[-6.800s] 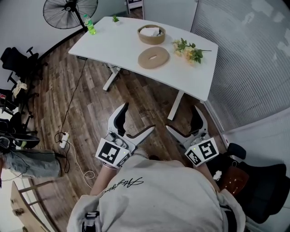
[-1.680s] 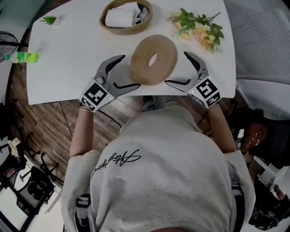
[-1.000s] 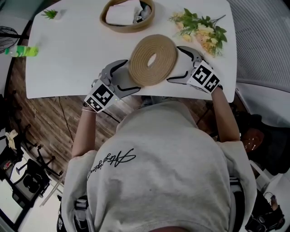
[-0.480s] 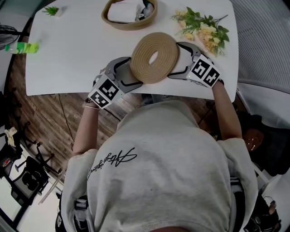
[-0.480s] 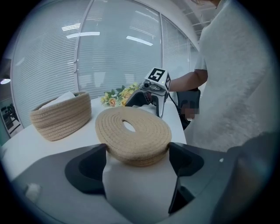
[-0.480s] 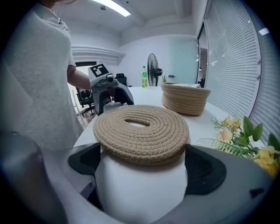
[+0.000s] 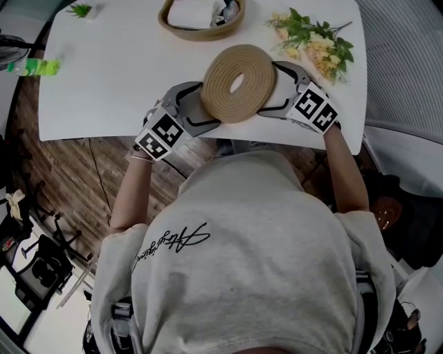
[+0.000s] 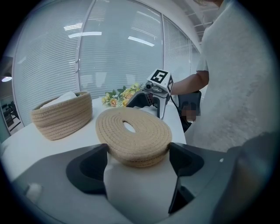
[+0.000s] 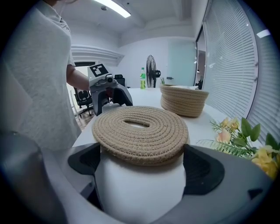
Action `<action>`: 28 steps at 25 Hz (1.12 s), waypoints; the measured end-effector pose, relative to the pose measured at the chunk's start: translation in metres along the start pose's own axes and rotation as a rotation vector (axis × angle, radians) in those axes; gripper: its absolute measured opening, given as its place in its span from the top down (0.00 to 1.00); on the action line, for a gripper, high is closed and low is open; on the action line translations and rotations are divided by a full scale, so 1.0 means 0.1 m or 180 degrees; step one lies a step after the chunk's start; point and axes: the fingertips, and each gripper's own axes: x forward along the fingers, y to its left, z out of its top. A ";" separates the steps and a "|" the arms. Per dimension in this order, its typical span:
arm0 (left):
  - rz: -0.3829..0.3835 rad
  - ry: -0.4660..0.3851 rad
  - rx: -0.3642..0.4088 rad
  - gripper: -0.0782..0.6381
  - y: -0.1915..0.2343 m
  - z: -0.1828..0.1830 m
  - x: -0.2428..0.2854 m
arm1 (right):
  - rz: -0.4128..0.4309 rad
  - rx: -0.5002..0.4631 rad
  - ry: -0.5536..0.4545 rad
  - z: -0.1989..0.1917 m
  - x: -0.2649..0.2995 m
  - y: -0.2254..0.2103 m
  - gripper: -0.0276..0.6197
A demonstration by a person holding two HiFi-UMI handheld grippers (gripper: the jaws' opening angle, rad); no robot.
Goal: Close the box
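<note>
Your left gripper [image 7: 204, 105] and right gripper [image 7: 271, 90] each clamped wide on opposite edges of the woven lid [image 7: 239, 83]; the open box [image 7: 201, 34] sat beyond that lid.

Rough, matt, tan coiled rope for the lid [image 7: 219, 91]; beyond the lid, the same coarse rope in the box [image 7: 201, 34]. Beneath the lid, smooth matt white on the bench [image 7: 111, 76]. Left of the lid, grainy brown wood planks for the floor [image 7: 62, 173].

Table [image 7: 124, 62]: white.
Far centre: woven basket [image 7: 201, 33].
Near centre: woven lid [image 7: 221, 98].
Far right: flowers [image 7: 315, 45].
Left edge: green bottle [image 7: 34, 67].
Far left: small plant [image 7: 81, 10].
</note>
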 end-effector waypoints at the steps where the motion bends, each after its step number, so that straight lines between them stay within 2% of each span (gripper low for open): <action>1: -0.0014 -0.0025 -0.0013 0.27 0.00 0.01 -0.01 | 0.0005 0.0015 -0.0025 0.01 -0.01 0.00 0.04; 9: 0.0031 -0.0138 0.0099 0.28 0.04 0.14 -0.16 | -0.0085 -0.0031 -0.0186 0.18 -0.10 -0.01 0.05; 20: 0.0097 -0.0259 0.0235 0.28 0.07 0.42 -0.47 | -0.0296 -0.0240 -0.0318 0.63 -0.42 0.00 0.05; 28: 0.0176 -0.0255 0.0301 0.28 0.23 0.66 -0.57 | -0.0388 -0.0380 -0.0429 0.90 -0.61 -0.16 0.05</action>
